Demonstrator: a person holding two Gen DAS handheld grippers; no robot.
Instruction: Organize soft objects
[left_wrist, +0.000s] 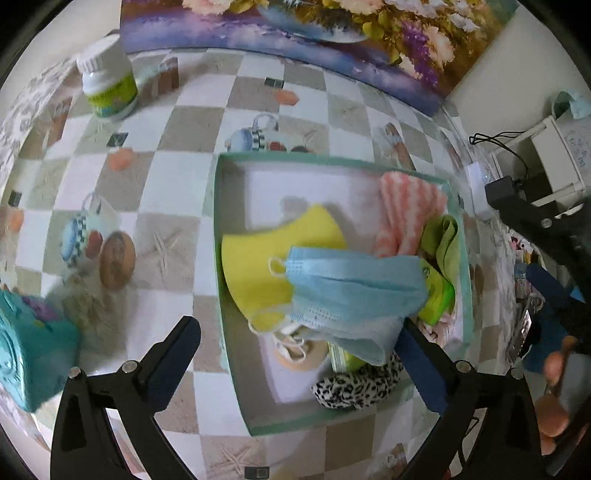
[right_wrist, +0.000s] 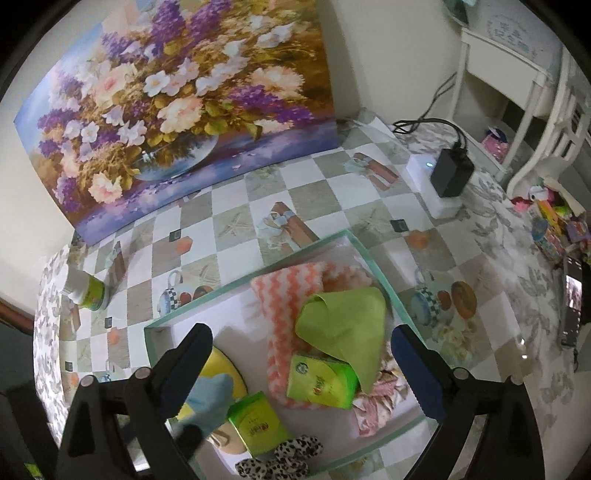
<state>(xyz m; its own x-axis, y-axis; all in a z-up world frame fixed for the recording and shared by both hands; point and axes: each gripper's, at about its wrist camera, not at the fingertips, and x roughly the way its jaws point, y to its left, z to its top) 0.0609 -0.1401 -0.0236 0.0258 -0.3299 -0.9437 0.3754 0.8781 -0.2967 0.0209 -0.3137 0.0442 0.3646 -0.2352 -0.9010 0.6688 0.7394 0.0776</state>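
A green-rimmed box (left_wrist: 221, 258) (right_wrist: 365, 254) sits on the checked tablecloth and holds soft items. A blue face mask (left_wrist: 354, 291) (right_wrist: 210, 398) lies over a yellow mask (left_wrist: 258, 266) (right_wrist: 223, 365). Beside them are a pink zigzag cloth (left_wrist: 410, 210) (right_wrist: 288, 295), a green cloth (left_wrist: 443, 240) (right_wrist: 343, 325), two green tissue packs (right_wrist: 321, 384) and a leopard-print scrunchie (left_wrist: 354, 391) (right_wrist: 280, 458). My left gripper (left_wrist: 295, 332) hovers open over the box, the blue mask's edge against its right finger. My right gripper (right_wrist: 299, 336) is open above the cloths, nothing between its pads.
A flower painting (right_wrist: 177, 110) leans on the wall behind. A white bottle with a green label (left_wrist: 109, 81) stands far left, a turquoise object (left_wrist: 29, 354) near left. A white box with a black adapter (right_wrist: 450, 173), a phone (right_wrist: 572, 299) and white furniture (right_wrist: 517, 74) are to the right.
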